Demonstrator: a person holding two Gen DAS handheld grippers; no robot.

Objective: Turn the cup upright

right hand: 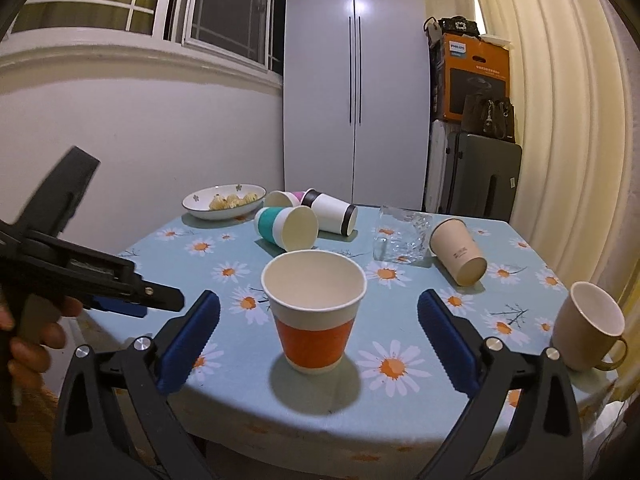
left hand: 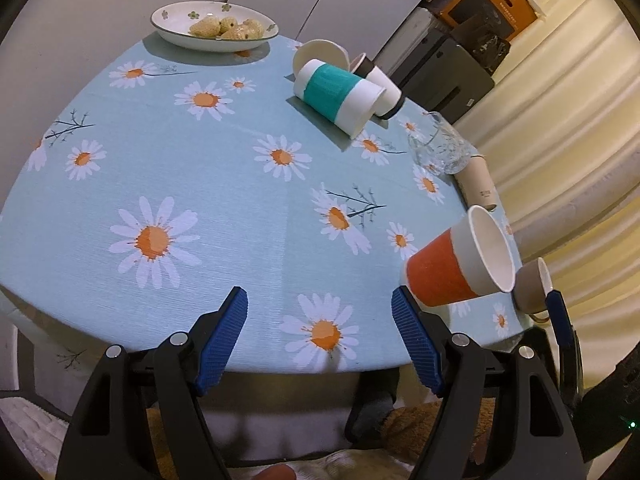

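Observation:
An orange-banded paper cup (right hand: 314, 308) stands upright near the table's front edge; it also shows in the left wrist view (left hand: 460, 266). My right gripper (right hand: 318, 312) is open, its blue fingers on either side of the cup without touching it. My left gripper (left hand: 320, 308) is open and empty over the front edge, left of that cup. A teal-banded cup (right hand: 286, 226) (left hand: 338, 96), a black-rimmed white cup (right hand: 332, 212) and a beige cup (right hand: 458, 250) lie on their sides.
The round table has a daisy tablecloth (right hand: 400, 320). A bowl of snacks (right hand: 224, 201) sits at the back left. A clear glass (right hand: 402, 238) lies on its side. A beige mug (right hand: 588, 332) stands at the right edge. Curtains hang on the right.

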